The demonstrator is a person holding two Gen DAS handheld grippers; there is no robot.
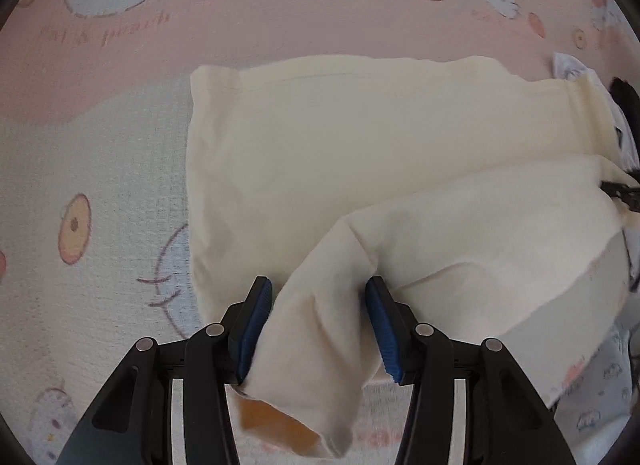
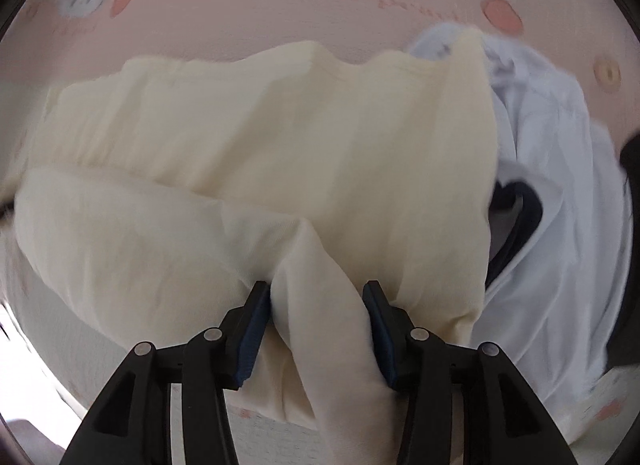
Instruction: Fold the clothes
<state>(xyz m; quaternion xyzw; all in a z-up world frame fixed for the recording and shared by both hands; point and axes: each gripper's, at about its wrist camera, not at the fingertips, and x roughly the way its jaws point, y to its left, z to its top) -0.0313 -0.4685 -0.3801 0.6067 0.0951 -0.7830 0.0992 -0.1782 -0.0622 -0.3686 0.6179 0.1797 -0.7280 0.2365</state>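
A cream garment (image 1: 360,153) lies spread on the printed sheet, its near edge folded up and over towards the far side. My left gripper (image 1: 318,309) is open, and a bunched corner of the cream cloth (image 1: 316,345) sits loosely between its blue pads (image 1: 256,321). My right gripper (image 2: 318,305) is also open, with another raised fold of the same garment (image 2: 328,325) between its fingers. The right gripper's dark tip (image 1: 622,195) shows at the right edge of the left wrist view. The right wrist view is blurred.
A pink and pale sheet with cartoon cats and peaches (image 1: 120,169) covers the surface. A white garment with a dark collar (image 2: 560,193) lies crumpled right of the cream one, partly under it. A dark object (image 2: 634,169) sits at the far right.
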